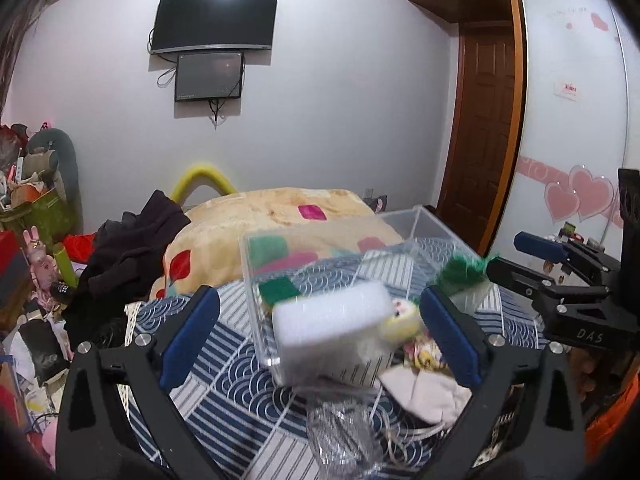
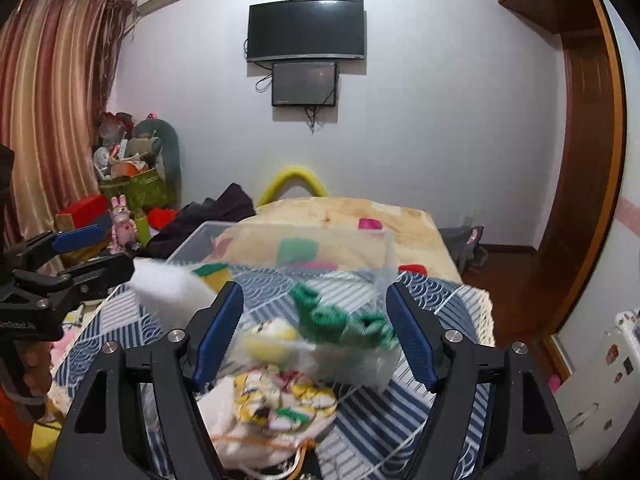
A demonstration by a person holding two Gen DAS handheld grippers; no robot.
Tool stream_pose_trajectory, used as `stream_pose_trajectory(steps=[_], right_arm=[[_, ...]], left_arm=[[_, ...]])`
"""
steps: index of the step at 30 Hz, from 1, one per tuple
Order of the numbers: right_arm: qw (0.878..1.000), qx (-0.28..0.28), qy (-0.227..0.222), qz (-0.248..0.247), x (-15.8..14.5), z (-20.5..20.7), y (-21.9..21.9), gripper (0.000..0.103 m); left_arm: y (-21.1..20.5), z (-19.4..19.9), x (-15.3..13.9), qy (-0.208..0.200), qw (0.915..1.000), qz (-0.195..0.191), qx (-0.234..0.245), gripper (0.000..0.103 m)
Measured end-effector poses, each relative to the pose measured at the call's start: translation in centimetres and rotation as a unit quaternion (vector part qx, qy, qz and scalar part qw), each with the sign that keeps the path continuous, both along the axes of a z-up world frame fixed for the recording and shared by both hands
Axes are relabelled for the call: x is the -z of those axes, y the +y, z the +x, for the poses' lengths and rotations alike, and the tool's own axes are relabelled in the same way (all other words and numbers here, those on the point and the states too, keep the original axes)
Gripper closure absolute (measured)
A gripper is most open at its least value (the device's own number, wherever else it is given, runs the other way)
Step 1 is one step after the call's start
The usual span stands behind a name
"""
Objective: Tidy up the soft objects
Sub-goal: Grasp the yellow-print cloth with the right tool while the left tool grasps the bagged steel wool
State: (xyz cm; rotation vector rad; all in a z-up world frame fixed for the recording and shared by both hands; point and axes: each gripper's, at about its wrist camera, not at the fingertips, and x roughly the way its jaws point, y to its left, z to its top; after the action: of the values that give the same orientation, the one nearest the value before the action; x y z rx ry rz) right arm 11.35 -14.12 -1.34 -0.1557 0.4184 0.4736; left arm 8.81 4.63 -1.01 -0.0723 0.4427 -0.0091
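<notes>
A clear plastic box (image 1: 340,248) stands on the patterned bed; it also shows in the right wrist view (image 2: 280,240). A white sponge block (image 1: 332,320) is blurred in mid-air between the wide-apart fingers of my left gripper (image 1: 320,332); nothing touches it. In the right wrist view the sponge (image 2: 168,288) is at left. A green knitted toy in a clear bag (image 2: 344,324) is blurred between the open fingers of my right gripper (image 2: 312,336). A small yellow-and-white plush (image 2: 268,340) and a printed cloth pouch (image 2: 280,400) lie below.
A yellow blanket (image 1: 280,216) and dark clothes (image 1: 132,248) lie further along the bed. A pale folded cloth (image 1: 424,396) and a crinkled clear bag (image 1: 340,432) lie near the front. Cluttered boxes stand at left. A wooden door (image 1: 484,120) is at right.
</notes>
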Motion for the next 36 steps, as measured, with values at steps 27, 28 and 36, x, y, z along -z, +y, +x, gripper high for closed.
stream_pose_trajectory(steps=[27, 28, 36], right_arm=[[0.986, -0.019, 0.162, 0.02, 8.1, 2.2, 0.3, 0.034], [0.986, -0.02, 0.162, 0.021, 8.1, 2.2, 0.2, 0.042], [0.986, -0.037, 0.163, 0.026, 8.0, 1.7, -0.3, 0.08]], left_arm=[[-1.8, -0.6, 11.3, 0.143, 0.9879, -0.048, 0.036, 0.026], [-1.9, -0.5, 11.5, 0.147, 0.9871, -0.047, 0.042, 0.028], [-2.5, -0.8, 11.9, 0.143, 0.9881, -0.034, 0.046, 0.067]])
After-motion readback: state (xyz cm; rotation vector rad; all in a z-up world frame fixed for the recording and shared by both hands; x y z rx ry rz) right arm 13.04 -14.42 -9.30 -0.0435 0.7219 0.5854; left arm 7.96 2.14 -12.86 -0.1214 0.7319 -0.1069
